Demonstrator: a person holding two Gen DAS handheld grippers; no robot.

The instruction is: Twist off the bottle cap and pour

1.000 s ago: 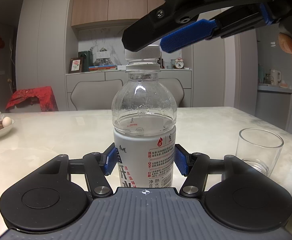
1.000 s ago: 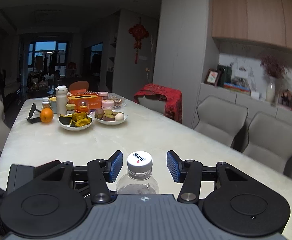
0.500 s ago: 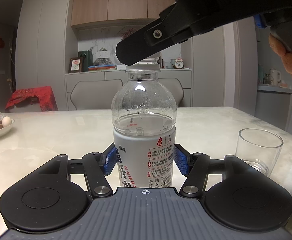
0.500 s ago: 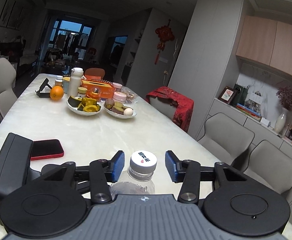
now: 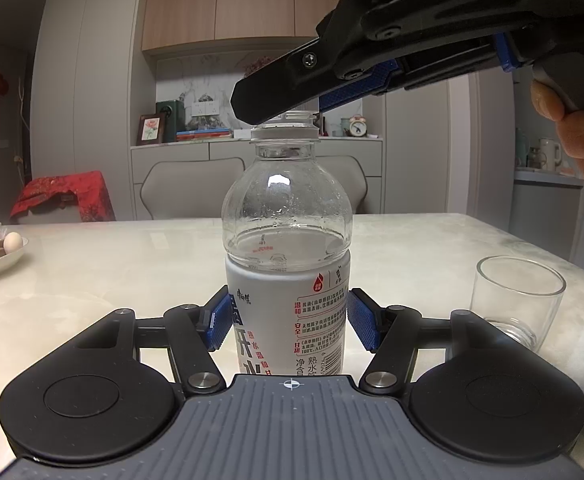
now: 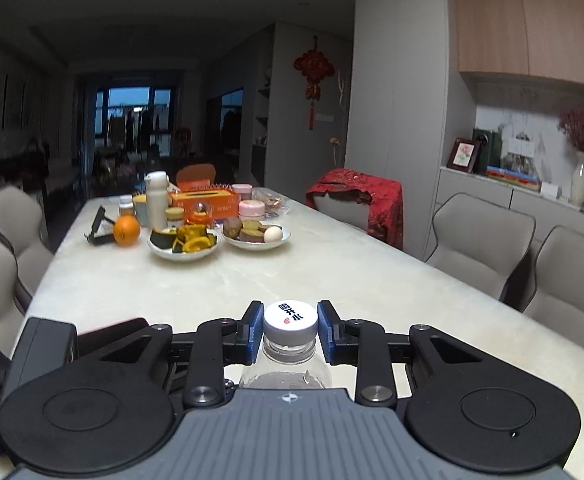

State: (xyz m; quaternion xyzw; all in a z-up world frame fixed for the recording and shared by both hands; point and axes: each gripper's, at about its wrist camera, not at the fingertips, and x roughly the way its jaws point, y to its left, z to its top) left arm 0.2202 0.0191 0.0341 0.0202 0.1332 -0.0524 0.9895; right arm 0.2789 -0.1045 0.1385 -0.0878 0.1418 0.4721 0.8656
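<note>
1 water bottle [image 5: 287,280] pinched by the left gripper [image 5: 288,322], its 1 cap [image 6: 290,319] clamped by the right gripper [image 6: 290,331]; 1 glass [image 5: 519,300]; marble dining table [image 5: 92,272].

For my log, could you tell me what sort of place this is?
Most likely a home dining room: a long marble-look table with padded chairs, plates of food, and a sideboard under wall cabinets.

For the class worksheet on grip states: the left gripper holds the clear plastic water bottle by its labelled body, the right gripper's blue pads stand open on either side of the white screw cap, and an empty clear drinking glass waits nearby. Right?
One error: the right gripper is shut on the white screw cap, as the right wrist view shows. The left gripper does hold the clear plastic water bottle, and the empty clear drinking glass stands nearby.
</note>
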